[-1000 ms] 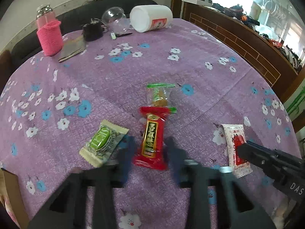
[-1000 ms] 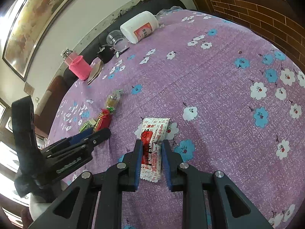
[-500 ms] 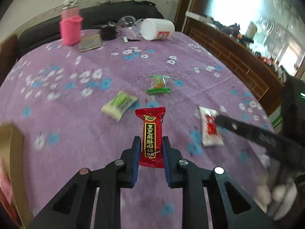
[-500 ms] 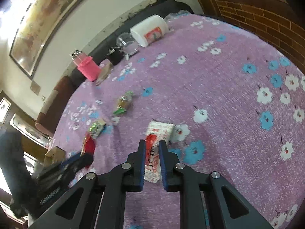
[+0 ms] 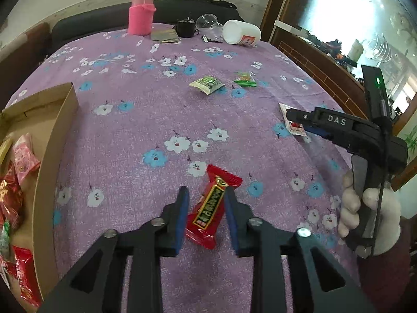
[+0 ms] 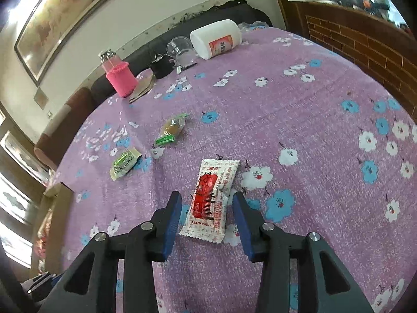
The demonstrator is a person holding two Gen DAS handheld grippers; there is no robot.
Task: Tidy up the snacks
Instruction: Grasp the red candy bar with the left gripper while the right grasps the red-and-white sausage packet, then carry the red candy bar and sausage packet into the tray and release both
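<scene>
My left gripper has just been opening; the red snack sits loosely between its jaws, long axis along them, cardboard box to its left. My right gripper has opened too, astride the white packet.

A round table under a purple cloth with white and blue flowers fills the room's middle. Behind the table a dark sofa stands against a pale wall bearing a framed painting. Right of the table runs a brick-patterned wooden partition, with bright window light above it.
</scene>
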